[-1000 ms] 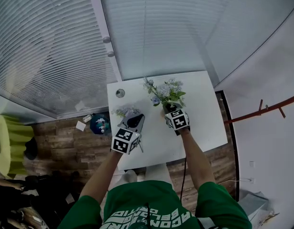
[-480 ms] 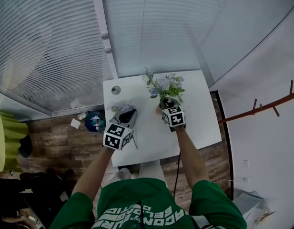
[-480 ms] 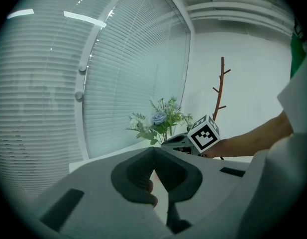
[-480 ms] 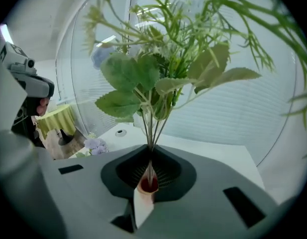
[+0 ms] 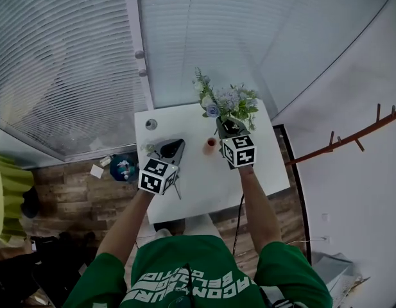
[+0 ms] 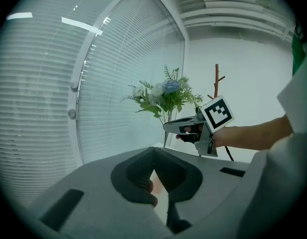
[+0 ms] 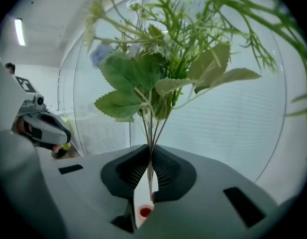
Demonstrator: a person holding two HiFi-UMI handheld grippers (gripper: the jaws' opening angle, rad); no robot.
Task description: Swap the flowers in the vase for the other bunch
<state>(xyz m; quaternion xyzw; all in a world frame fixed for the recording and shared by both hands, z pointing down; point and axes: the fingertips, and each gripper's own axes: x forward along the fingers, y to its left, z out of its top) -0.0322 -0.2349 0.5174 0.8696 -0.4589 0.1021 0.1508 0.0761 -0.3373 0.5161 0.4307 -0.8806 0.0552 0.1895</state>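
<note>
My right gripper (image 5: 230, 128) is shut on the thin stems of a bunch of blue flowers with green leaves (image 5: 226, 101), held up above the white table (image 5: 194, 178). In the right gripper view the stems (image 7: 151, 143) rise from between the closed jaws. Far below them stands a small red vase (image 7: 144, 212); in the head view the vase (image 5: 211, 143) sits alone on the table. My left gripper (image 5: 169, 151) hovers left of the vase, jaws shut with nothing seen between them. The other, pale bunch (image 5: 149, 147) peeks out beside it, mostly hidden.
A small round object (image 5: 151, 124) lies at the table's far left corner. Slatted blinds (image 5: 204, 37) close off the far side. A wooden coat rack (image 5: 352, 143) stands to the right. Small items (image 5: 124, 167) lie on the floor at the left.
The right gripper has risen with the blue bunch, lifting its stems clear of the vase, which now shows on the table. The left gripper has also risen a little.
</note>
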